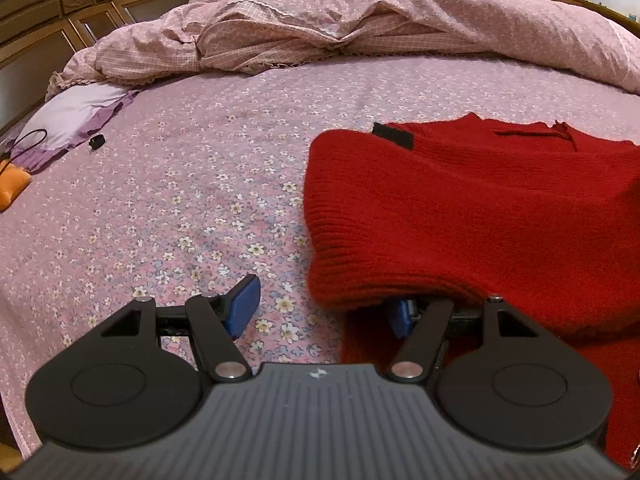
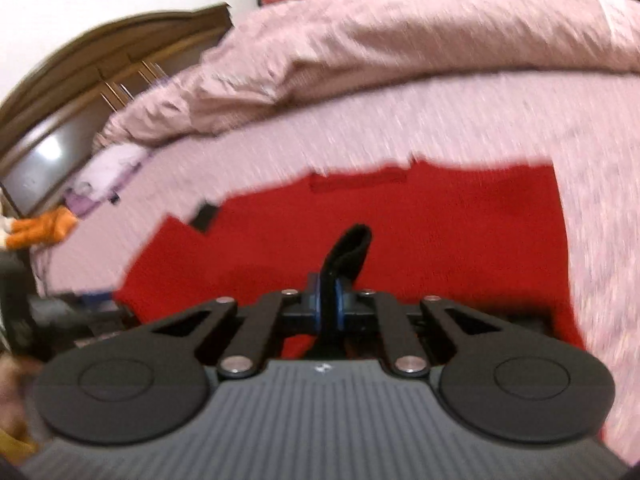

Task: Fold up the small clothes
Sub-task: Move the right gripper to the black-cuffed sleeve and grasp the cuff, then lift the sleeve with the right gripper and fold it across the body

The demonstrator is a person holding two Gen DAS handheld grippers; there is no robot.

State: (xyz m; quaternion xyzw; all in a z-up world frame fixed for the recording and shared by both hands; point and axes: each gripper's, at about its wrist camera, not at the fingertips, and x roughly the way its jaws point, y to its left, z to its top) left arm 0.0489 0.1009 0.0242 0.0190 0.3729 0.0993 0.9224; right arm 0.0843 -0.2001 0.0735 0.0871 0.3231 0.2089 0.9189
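Observation:
A red knit sweater (image 1: 472, 208) lies on the floral pink bedsheet (image 1: 180, 184), with a black patch (image 1: 393, 135) near its far edge. My left gripper (image 1: 326, 314) is open at the sweater's near left hem; its left blue pad (image 1: 242, 304) is bare and the right pad is half hidden under the red knit. In the blurred right wrist view the sweater (image 2: 420, 232) spreads ahead. My right gripper (image 2: 329, 308) is shut on a black cuff (image 2: 347, 252) that sticks up between the pads.
A crumpled pink quilt (image 1: 360, 20) lies across the far side of the bed. A lilac cloth (image 1: 76, 116), a small black object (image 1: 97, 142) and an orange item (image 1: 10, 186) sit at the left. A wooden headboard (image 1: 60, 12) stands behind.

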